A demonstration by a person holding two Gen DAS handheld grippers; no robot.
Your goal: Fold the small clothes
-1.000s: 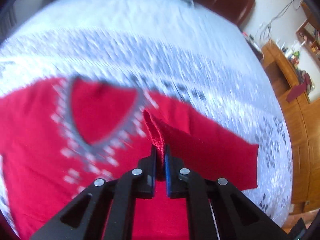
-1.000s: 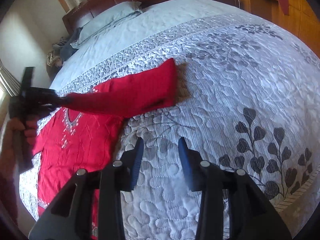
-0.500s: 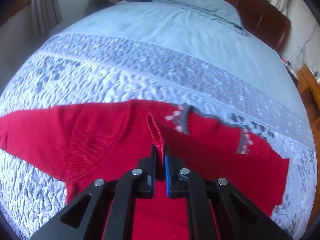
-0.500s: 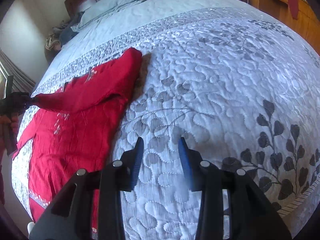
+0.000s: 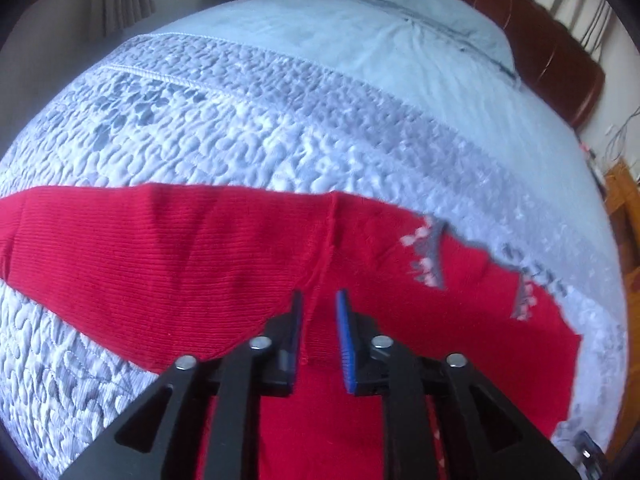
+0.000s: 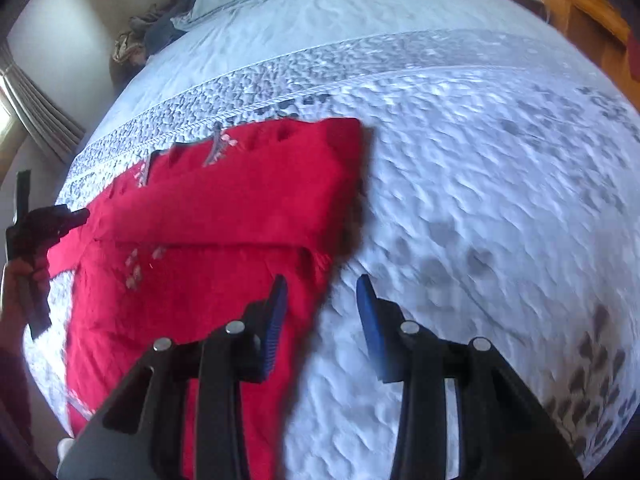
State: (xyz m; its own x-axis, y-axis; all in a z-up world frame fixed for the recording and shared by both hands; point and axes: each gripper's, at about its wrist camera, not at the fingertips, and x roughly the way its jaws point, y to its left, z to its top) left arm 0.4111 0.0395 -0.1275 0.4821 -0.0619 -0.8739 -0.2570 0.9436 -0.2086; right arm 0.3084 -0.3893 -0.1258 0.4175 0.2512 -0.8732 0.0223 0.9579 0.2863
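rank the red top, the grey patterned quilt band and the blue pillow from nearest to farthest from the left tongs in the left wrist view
1. Red top: directly under the opening left tongs, nothing clamped between them.
2. Grey patterned quilt band: just beyond the top, across the middle of the bed.
3. Blue pillow: farthest, upper right, against the brown headboard.

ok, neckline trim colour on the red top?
Grey with pale pink motifs on the red knit top's neckline trim; clearest in left wrist view.

Bare quilt point(image 6: 500, 200) rightward — red top point(image 6: 224, 208) leftward
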